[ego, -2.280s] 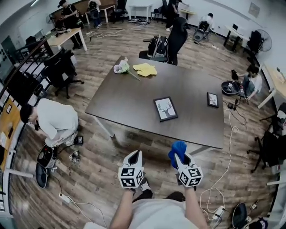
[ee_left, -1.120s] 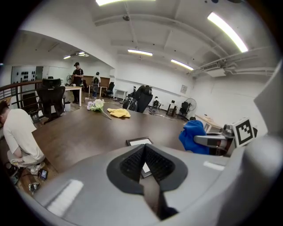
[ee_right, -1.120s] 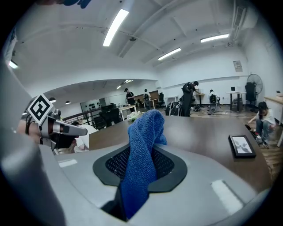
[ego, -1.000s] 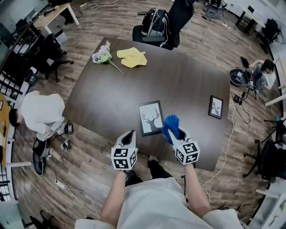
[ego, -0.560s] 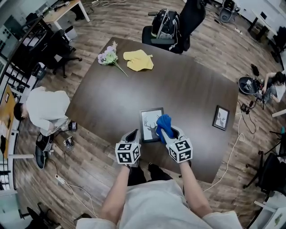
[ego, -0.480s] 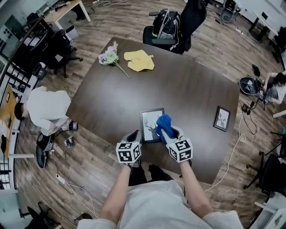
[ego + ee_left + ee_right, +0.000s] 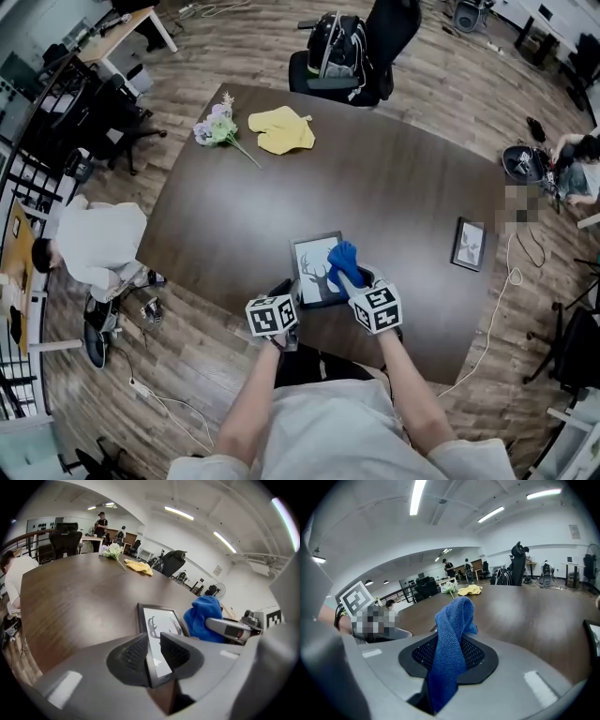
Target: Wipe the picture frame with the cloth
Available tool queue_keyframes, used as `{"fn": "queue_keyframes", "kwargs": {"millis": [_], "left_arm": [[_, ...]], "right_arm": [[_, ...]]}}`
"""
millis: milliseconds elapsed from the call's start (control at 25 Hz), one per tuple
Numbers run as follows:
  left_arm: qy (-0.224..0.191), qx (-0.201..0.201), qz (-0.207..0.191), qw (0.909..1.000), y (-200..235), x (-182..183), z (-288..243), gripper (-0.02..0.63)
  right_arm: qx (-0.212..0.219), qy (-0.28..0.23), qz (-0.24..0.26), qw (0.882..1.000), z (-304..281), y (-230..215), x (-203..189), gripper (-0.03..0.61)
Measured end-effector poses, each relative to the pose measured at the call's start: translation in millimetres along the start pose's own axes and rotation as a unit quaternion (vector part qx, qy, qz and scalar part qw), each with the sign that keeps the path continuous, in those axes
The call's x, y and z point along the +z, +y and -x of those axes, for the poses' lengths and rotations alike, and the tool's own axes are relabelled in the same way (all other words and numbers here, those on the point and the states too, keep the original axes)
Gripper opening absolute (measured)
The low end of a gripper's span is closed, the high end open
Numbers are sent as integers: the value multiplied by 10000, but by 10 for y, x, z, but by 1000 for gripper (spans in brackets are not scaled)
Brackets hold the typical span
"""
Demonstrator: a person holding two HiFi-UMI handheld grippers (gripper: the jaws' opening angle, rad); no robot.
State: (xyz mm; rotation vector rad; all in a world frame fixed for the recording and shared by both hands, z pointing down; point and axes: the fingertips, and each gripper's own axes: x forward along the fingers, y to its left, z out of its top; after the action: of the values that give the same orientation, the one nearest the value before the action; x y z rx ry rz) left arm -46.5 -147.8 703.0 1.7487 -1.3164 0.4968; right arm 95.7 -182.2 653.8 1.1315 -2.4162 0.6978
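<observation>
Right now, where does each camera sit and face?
Head view: on the person's head, looking steeply down at the table; both forearms, left gripper and right gripper show.
Left gripper view: rides the left gripper, facing along the table; its jaws, just opened, straddle the near edge of the picture frame.
Right gripper view: rides the right gripper, facing across the table; its jaws clamp the blue cloth.
Shared: head and left gripper views both show frame and cloth.

Two picture frames on the counter (image 7: 403, 178) — deer frame (image 7: 311, 262) at the near edge, small frame (image 7: 468, 244) by the right edge. Two cloths too: blue cloth (image 7: 343, 261) over the deer frame, yellow cloth (image 7: 281, 129) toward the far left corner. Just one flower bunch (image 7: 214, 127) beside it.
</observation>
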Motion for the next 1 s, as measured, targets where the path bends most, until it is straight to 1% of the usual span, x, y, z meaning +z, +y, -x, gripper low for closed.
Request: {"fn": "queue_keyframes", "kwargs": {"millis": [280,440,600,720,760,800,880,1000], "left_arm": [[408,230,-83,9989,127,-85,-306,167],[571,239,-35,9981,147,-119,-407,172],[602,319,-27,9977,164,-144,-450,171],[587,368,46,9976,156,-149,-463,170],[584,378,96,9975,152,-147,-467,170],[569,372,177,9975,146,-148,-467,153],[484,289,419,9975,125,-157,-460,153],[352,27,817,9960,69,-154,-455,181]], "right_arm": [[-116,329,24,9994,-216,-93,-204,98],[-143,414,-22,9990,-294,-107,-267,98],[-81,537,-199,9983,-373,-104,-409,98],[-105,452,-439,9980,-417,-90,-483,98],[-139,406,-484,9979,-426,-85,-482,97],[-160,383,-507,9978,-433,-76,-482,98],[-142,385,-519,9978,-434,-51,-493,98],[-61,373,-517,9979,-423,-38,-507,97]]}}
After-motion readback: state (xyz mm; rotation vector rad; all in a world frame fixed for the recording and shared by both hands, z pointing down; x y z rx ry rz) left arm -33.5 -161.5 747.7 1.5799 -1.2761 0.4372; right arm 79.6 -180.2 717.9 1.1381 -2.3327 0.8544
